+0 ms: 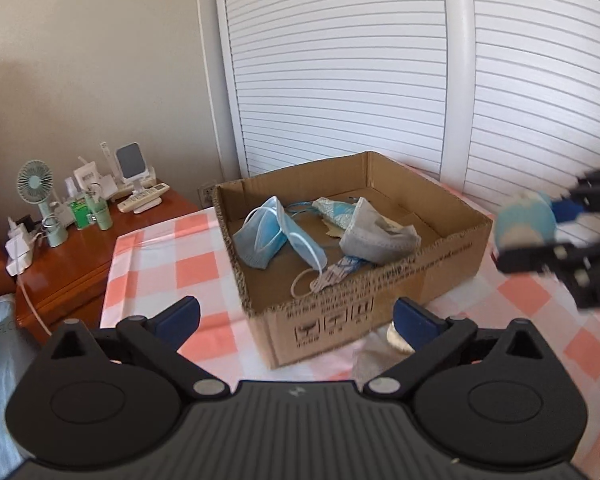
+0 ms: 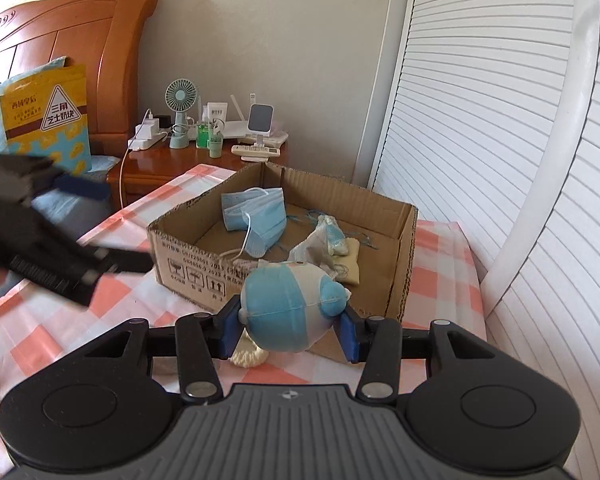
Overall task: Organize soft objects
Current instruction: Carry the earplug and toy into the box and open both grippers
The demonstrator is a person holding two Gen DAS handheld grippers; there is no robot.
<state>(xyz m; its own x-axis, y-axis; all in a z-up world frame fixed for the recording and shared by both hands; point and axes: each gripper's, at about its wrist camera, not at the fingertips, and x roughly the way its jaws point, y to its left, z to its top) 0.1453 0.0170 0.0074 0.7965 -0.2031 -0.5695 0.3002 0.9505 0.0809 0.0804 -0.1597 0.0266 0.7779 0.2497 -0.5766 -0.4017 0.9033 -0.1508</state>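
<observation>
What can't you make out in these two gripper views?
- Left wrist view: right gripper and its blue-and-white plush toy are motion-blurred, partly cut by the frame edge.
- Left wrist view: cream item is hidden behind the left gripper finger.
- Both views: cardboard box print is too small to read.

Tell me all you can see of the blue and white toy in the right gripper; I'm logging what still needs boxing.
The toy is a round, soft-looking plush ball, blue with white panels, thin seams and a small blue nub on one side. The right gripper is shut on it, one blue pad pressing each side, holding it in the air in front of the cardboard box, not inside. In the left wrist view it looks blurred.
</observation>
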